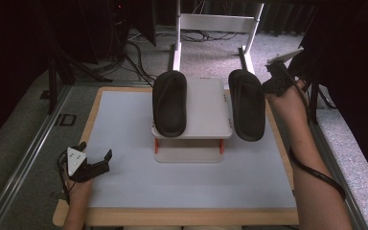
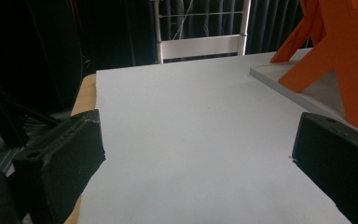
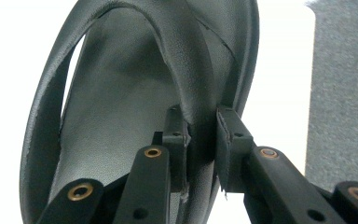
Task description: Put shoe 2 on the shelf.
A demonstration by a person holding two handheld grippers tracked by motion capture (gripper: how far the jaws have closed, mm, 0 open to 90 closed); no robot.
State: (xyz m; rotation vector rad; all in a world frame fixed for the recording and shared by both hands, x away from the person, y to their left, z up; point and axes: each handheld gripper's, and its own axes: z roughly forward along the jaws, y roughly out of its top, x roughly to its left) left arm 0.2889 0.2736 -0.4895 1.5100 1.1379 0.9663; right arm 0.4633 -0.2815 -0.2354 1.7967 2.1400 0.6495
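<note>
Jaws of the right gripper (image 3: 200, 140) are clamped tight on the strap of a black slipper (image 1: 247, 103), pinching it where the strap meets the sole's edge. In the high view this slipper hangs in the air, toe towards the person, just beside the right edge of a small grey shoe rack (image 1: 206, 108) with orange legs. Jaws of the left gripper (image 2: 196, 154) stand wide apart with nothing between them, resting low over the pale table top (image 1: 187, 184) near its front left corner.

Two slippers are visible, a matching pair: the held one, and a second slipper (image 1: 169, 101) lying flat on the left half of the rack's upper shelf. One rack, two grippers.

Judging by its look, the slipper is light, soft and bendy, with a smooth leather-like surface that could slide in a loose grip. The strap seems the best handle, since it is thin enough to pinch, though the sole will likely swing and droop beneath it
</note>
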